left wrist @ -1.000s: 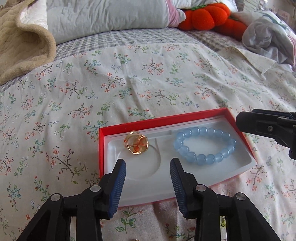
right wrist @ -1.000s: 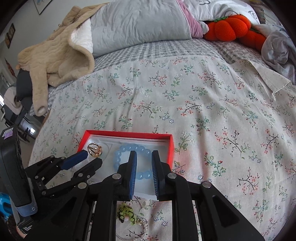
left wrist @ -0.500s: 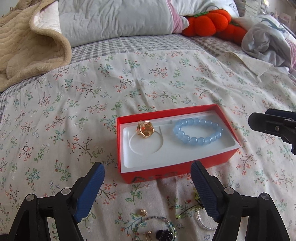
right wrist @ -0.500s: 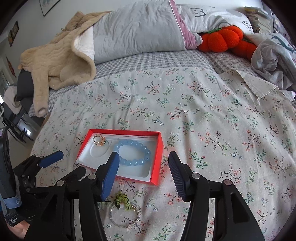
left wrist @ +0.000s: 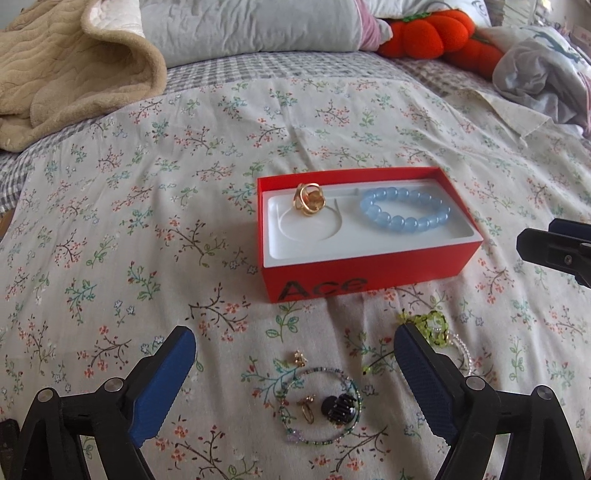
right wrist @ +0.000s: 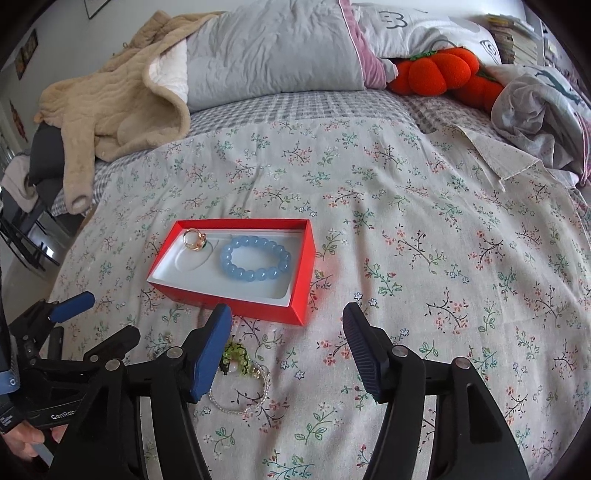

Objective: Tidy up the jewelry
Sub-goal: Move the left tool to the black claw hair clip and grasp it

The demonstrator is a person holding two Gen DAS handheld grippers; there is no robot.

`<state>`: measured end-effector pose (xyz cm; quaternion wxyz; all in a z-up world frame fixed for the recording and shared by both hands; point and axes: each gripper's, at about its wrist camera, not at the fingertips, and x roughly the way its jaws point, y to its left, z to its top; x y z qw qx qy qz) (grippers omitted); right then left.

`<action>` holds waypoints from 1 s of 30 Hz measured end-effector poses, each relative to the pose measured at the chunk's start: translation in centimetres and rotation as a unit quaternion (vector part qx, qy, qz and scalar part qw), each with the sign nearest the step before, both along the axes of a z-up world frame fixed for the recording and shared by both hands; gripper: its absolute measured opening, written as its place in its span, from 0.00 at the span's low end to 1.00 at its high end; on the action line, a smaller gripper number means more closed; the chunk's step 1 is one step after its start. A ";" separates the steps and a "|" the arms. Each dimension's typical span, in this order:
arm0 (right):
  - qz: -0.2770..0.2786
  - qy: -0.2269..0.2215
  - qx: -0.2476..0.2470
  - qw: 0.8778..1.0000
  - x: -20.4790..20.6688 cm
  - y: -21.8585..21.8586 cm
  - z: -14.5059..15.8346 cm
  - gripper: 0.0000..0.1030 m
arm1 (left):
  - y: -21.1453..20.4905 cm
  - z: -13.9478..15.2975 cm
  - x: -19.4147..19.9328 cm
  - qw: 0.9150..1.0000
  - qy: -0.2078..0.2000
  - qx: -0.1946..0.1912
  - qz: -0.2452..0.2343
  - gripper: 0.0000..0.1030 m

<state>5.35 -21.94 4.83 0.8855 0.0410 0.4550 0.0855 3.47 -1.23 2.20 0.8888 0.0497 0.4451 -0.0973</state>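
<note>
Both your tools are opening with nothing between their jaws. The red box point(left wrist: 365, 273) with the gold ring point(left wrist: 309, 199) and blue bracelet point(left wrist: 404, 208) lies on the bed ahead of your left tool point(left wrist: 293, 363); from your right tool point(right wrist: 286, 349) it sits ahead-left.

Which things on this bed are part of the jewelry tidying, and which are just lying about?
Part of the job:
- red box
- gold ring
- blue bead bracelet
- green beaded piece
- thin beaded bracelet
- black hair clip
- small gold pieces

Just lying about:
- beige blanket
- grey pillow
- orange plush pumpkin
- crumpled clothes
</note>
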 end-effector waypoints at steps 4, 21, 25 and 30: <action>0.010 0.007 -0.009 1.000 -0.6 0.5 -0.6 0.65 | 0.6 -0.4 -0.6 1.000 0.006 0.000 0.002 0.88; 0.053 0.061 -0.060 0.995 -2.2 2.4 -5.0 0.65 | 2.9 -4.9 -1.7 0.997 0.074 0.009 -0.013 0.88; 0.056 0.081 -0.070 0.993 -2.1 2.7 -6.1 0.65 | 2.4 -5.5 -2.1 0.996 0.083 0.001 -0.036 0.88; 0.066 0.090 -0.078 0.991 -2.0 3.2 -6.6 0.65 | 1.8 -5.9 -2.2 0.993 0.096 -0.014 -0.061 0.75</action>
